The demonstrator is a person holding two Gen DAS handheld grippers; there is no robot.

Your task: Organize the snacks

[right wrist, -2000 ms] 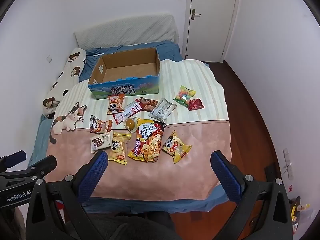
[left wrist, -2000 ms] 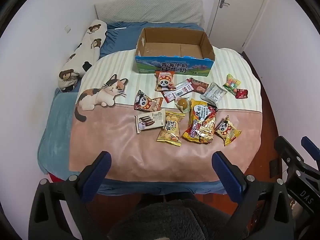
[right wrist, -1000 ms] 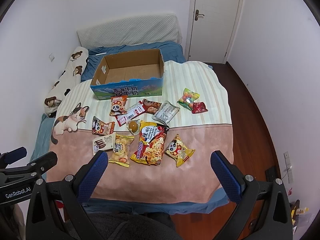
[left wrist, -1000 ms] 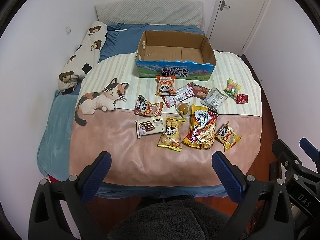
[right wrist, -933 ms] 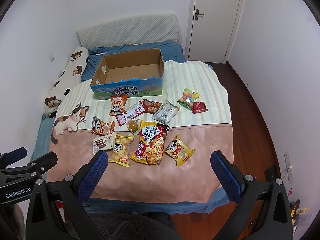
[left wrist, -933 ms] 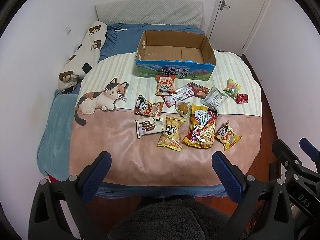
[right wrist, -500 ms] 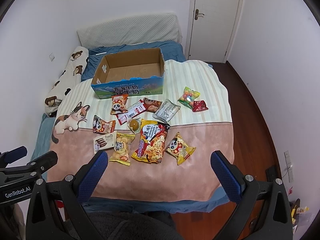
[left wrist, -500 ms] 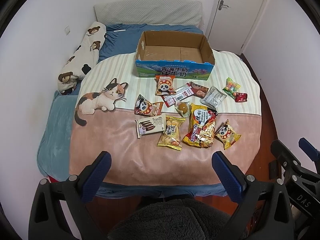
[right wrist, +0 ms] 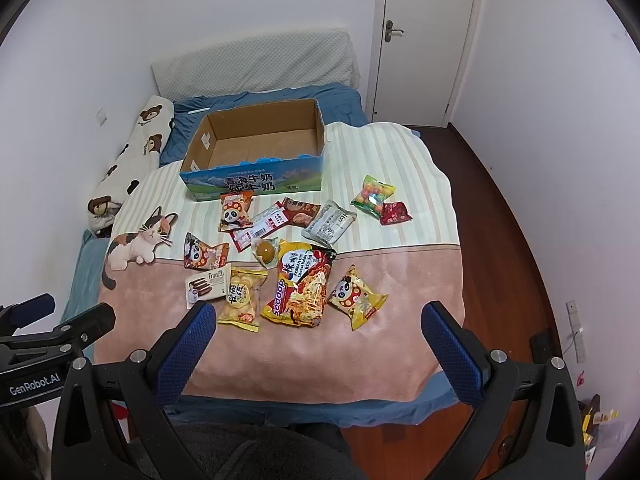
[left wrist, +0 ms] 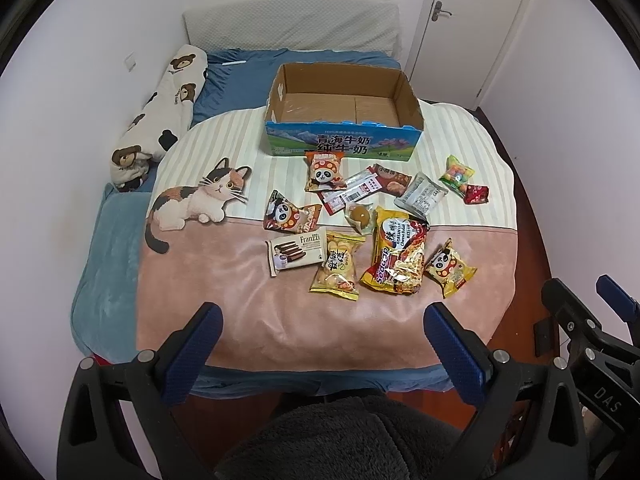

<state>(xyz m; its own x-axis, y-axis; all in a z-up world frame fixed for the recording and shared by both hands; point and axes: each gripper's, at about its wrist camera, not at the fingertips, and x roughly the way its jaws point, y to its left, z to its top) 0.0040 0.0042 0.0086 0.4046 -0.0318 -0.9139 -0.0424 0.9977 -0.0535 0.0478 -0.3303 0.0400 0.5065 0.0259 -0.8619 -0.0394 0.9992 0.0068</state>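
left tongs (left wrist: 323, 334) wide open, empty | right tongs (right wrist: 318, 330) wide open, empty | snacks (right wrist: 301, 284) scattered on bed (right wrist: 400, 344) ahead of both, short of empty box (right wrist: 256, 146) | noodle pack (left wrist: 394, 256) long axis toward box, nearer right

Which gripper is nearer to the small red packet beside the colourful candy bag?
Right. The right gripper is held at the bed's near edge on the side where the red packet lies. The left gripper is further to the left, so the packet lies far right of it. Both jaws are open.
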